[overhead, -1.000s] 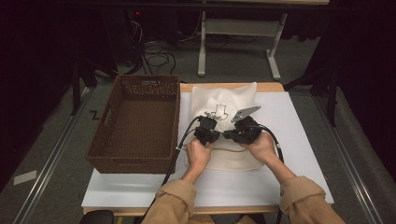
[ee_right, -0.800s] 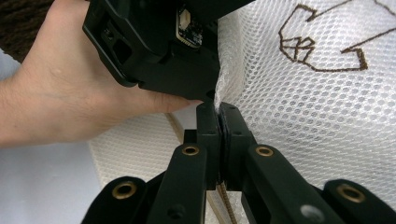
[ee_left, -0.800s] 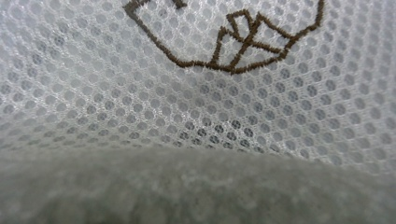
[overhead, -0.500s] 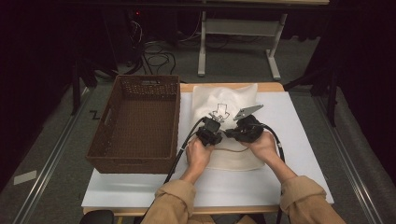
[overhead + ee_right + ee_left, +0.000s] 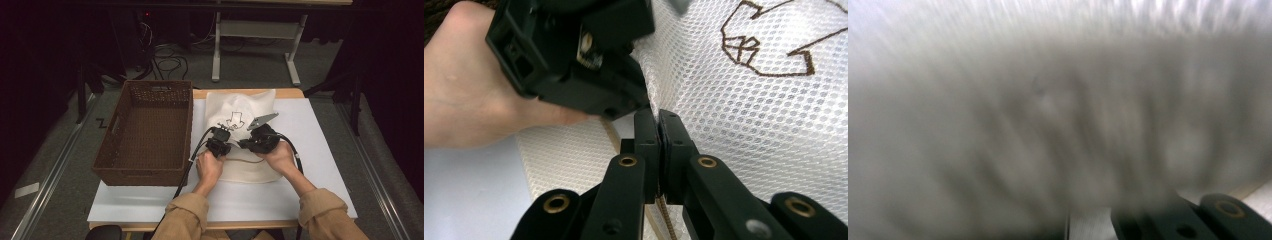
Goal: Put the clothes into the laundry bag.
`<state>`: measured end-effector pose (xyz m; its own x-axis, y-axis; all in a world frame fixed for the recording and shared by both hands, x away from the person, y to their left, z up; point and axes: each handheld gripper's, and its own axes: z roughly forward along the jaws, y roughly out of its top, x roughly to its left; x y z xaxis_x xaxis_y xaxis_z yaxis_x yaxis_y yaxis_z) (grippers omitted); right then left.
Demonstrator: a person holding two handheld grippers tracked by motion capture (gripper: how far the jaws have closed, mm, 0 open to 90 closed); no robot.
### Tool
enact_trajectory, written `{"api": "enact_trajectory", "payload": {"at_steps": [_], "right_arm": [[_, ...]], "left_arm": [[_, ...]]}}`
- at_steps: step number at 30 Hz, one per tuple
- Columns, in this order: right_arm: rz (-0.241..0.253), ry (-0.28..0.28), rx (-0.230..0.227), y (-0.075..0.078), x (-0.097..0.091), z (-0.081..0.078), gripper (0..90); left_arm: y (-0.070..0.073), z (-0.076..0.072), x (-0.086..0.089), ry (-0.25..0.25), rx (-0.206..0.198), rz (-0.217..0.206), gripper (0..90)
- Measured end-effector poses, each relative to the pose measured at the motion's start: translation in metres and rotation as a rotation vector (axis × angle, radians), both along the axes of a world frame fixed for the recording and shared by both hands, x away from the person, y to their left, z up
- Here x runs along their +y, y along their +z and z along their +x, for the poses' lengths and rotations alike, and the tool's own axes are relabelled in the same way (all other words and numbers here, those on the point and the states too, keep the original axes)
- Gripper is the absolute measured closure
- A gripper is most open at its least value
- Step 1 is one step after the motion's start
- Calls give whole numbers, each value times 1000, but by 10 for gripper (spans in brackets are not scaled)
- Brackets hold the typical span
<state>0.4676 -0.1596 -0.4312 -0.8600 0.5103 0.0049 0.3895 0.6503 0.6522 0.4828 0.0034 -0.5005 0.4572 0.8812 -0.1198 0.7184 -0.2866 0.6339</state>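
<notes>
My right tongs (image 5: 658,117) pinch the white mesh bag (image 5: 245,107), which lies mid-desk toward the far edge; my left tongs (image 5: 220,145), just closed, grip it alongside.

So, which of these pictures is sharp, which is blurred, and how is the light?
High view: sharp, the white table bright, the room around dark. Left gripper view: heavy blur, pale streaks. Right gripper view: sharp on the mesh bag and the right gripper, evenly lit.
</notes>
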Motion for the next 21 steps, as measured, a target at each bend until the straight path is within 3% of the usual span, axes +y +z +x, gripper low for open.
{"api": "enact_trajectory", "payload": {"at_steps": [2,6,10,14,16,21], "right_arm": [[13,0,15,1,-1,0,888],[11,11,14,1,2,-3,888],[9,7,26,-4,0,1,887],[28,3,20,-2,-2,2,886],[32,-1,14,-1,-3,2,885],[39,-3,-3,2,-3,2,884]], "left_arm": [[1,5,-1,19,3,-70,886],[-4,14,-7,63,-6,-92,882],[-6,15,-9,57,-8,-63,845],[3,7,-8,-4,11,-16,673],[7,3,-8,-28,29,28,618],[16,-3,-3,-53,32,80,594]]}}
